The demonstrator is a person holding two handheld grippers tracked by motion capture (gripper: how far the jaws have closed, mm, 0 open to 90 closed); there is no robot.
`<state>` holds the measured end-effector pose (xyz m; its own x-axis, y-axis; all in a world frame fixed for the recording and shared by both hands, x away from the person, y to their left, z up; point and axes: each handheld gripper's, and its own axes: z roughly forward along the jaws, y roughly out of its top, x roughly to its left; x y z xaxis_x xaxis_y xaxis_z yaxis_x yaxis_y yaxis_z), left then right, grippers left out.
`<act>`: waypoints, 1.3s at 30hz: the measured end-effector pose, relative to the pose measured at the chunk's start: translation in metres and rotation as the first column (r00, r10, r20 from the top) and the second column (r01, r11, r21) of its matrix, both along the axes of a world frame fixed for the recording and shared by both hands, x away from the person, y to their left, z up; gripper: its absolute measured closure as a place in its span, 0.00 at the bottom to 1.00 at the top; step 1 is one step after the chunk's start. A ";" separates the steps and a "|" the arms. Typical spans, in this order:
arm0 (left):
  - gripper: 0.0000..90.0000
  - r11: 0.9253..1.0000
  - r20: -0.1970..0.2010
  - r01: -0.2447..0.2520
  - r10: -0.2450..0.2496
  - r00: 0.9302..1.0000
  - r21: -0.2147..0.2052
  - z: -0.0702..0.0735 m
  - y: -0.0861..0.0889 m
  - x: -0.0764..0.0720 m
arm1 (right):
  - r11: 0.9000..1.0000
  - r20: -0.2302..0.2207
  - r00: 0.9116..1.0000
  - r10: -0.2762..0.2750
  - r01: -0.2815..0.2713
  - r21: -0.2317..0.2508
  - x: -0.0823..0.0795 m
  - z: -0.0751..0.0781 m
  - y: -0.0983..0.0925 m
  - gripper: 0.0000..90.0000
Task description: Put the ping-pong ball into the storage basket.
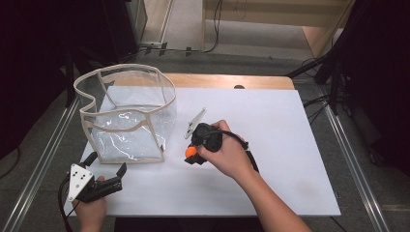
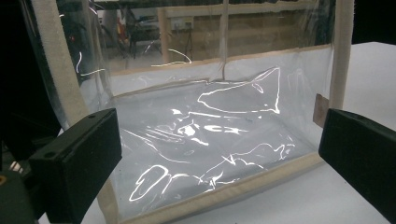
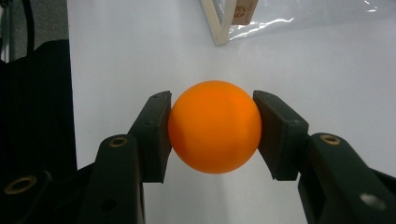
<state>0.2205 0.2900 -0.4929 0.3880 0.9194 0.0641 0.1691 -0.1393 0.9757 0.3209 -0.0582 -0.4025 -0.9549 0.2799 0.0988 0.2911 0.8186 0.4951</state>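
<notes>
Orange ball [image 3: 214, 126] clamped in right hand-held gripper [image 3: 212, 135], left hand-held gripper [image 2: 219, 158] apart before clear bag [image 2: 210, 135], label unreadable.

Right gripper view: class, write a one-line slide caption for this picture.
Right gripper shut on an orange ball above the white table, a clear bag's corner beyond.

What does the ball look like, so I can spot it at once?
On the white table, just right of the clear bag, find the right gripper. The ball sits clamped between its jaws. It is small, round and plain orange, the one bright colour among black, white and clear things.
</notes>
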 end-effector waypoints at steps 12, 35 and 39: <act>0.00 1.000 0.001 0.001 -0.001 1.000 -0.001 0.000 0.000 0.000 | 1.000 -0.010 1.000 0.002 -0.002 0.013 0.004 0.007 0.001 0.53; 0.00 1.000 0.000 0.001 -0.001 1.000 0.001 0.000 0.000 0.000 | 1.000 0.008 1.000 0.010 -0.011 0.025 0.014 0.028 0.004 0.53; 0.00 1.000 0.001 0.002 -0.002 1.000 0.001 0.000 0.000 0.000 | 1.000 0.013 1.000 0.012 -0.012 0.027 0.016 0.033 0.005 0.53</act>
